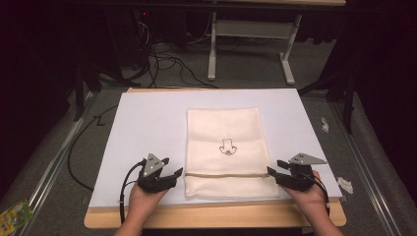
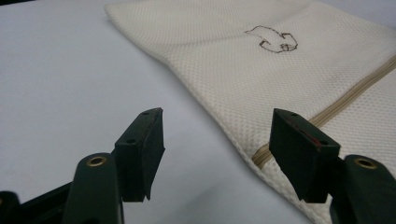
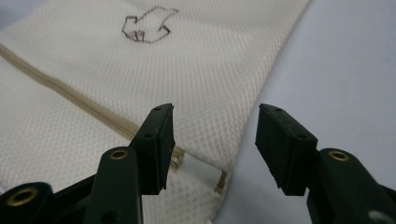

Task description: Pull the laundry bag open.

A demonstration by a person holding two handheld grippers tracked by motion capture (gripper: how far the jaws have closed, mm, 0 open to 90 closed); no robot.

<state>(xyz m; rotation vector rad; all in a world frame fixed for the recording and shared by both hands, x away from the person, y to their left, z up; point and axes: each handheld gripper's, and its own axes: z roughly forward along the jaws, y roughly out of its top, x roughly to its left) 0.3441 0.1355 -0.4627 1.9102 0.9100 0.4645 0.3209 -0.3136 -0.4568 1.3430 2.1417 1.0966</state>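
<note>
Left claw (image 1: 173, 173) and right claw (image 1: 273, 172), both open, empty, flanking the cream mesh bag (image 1: 226, 147) edges.

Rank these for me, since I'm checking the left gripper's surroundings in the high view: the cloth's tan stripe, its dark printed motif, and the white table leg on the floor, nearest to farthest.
From the left gripper:
1. Tan stripe, just right of it.
2. Printed motif, mid-cloth, farther up.
3. White table leg, on the floor beyond the board.

The mesh laundry bag (image 1: 226, 147) is cream, with a beige zipper (image 1: 227, 174) and a dark outline drawing (image 1: 227, 147) — the worktop (image 1: 147, 123) is white.
</note>
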